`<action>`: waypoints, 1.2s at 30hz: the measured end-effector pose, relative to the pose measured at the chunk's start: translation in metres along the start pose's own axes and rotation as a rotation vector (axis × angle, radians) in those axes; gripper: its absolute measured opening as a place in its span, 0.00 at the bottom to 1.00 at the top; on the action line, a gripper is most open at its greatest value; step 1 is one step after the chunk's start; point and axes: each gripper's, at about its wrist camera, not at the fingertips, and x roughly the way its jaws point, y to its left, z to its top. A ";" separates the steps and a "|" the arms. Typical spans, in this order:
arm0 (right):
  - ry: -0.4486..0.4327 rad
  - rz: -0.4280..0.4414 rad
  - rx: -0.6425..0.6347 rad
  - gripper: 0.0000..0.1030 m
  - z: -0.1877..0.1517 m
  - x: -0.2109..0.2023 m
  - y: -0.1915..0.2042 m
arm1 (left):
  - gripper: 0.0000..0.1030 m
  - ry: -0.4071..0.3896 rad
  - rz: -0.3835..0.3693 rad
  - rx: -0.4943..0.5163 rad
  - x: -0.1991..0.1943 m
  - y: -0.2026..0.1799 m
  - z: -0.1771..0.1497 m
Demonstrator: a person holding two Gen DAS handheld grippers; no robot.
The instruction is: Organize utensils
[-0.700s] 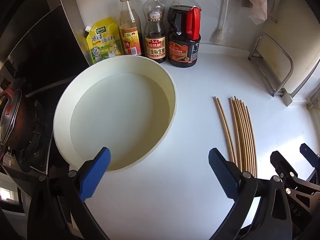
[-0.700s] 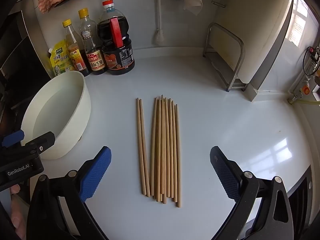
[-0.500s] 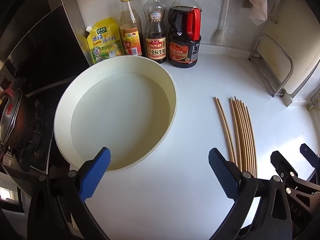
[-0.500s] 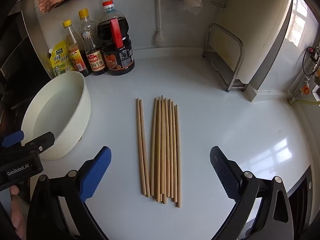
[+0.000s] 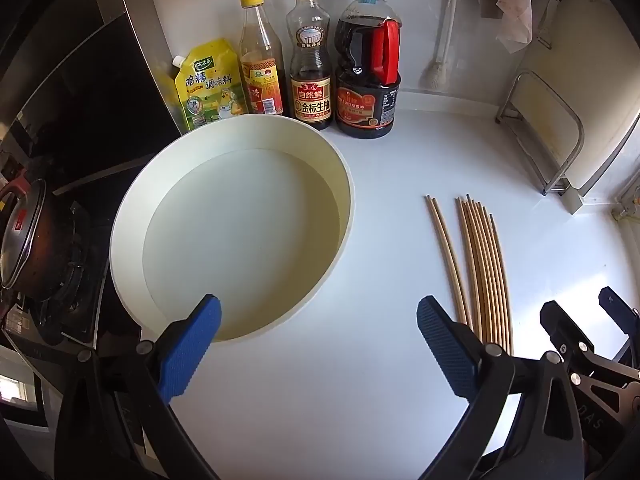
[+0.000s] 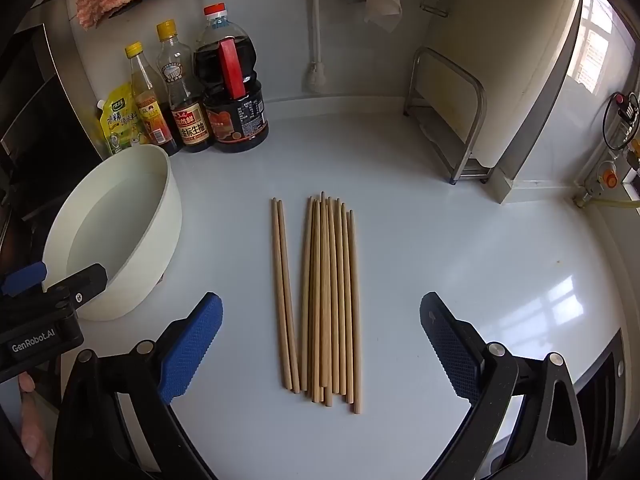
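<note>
While nothing has shifted over the last fraction of a second, both views match the earlier ones, so the task has not started. White desk (image 6: 460, 280) carries everything. Cream basin (image 5: 348, 200), apparently holding water, sits ahead of the left claw (image 5: 318, 344), its near rim just by the left pad. Chopsticks (image 6: 324, 300) lie flat ahead of the right claw (image 6: 320, 348), centred between its pads: a loose pair on the left, a bigger bundle just beside it on the right. Both claws are spread wide, holding nothing, tilted down at the desk. Sauce bottles (image 6: 232, 92) stand far ahead, left. Judgement: right claw is lined up for a first grab of chopsticks.
</note>
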 end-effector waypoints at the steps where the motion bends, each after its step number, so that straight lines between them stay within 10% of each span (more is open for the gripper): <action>1: -0.001 0.000 0.000 0.92 0.000 0.000 0.000 | 0.94 0.000 0.000 0.001 -0.001 0.000 0.001; 36: -0.016 0.002 0.000 0.92 0.001 -0.004 -0.002 | 0.94 -0.016 0.007 0.002 -0.003 -0.002 0.004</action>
